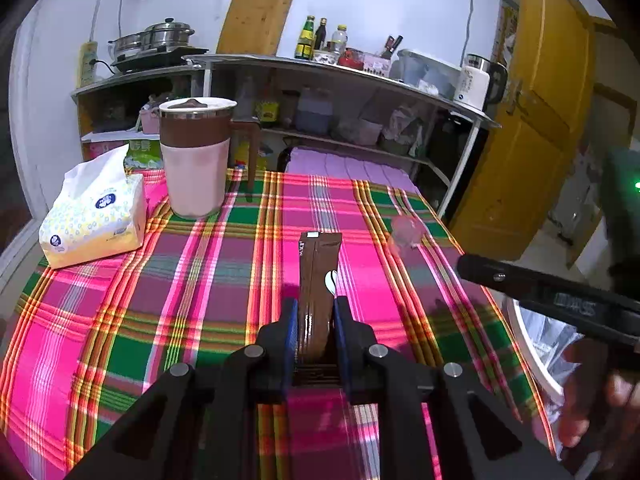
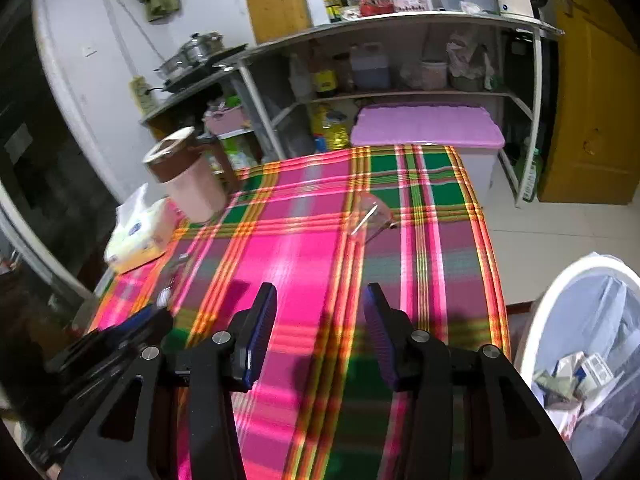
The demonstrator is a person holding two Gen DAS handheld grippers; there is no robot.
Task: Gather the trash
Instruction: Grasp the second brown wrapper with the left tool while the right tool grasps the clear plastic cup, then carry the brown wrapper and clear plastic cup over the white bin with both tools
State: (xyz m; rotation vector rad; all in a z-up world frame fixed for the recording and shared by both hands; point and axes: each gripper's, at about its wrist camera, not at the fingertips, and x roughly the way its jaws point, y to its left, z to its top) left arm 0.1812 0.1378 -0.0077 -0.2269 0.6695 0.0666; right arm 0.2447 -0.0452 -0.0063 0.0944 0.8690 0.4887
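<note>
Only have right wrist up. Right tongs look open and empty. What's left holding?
Observer: The left tongs are shut on a brown sachet, lifted off the plaid cloth.
Operator: I can't read that sachet at all. Whole?
Observer: Left wrist shows it flat and long, sticking out forward past the fingertips.
Operator: Where is the bin from the left side?
Observer: The white bin sits at the table's right edge, below the right tongs.
</note>
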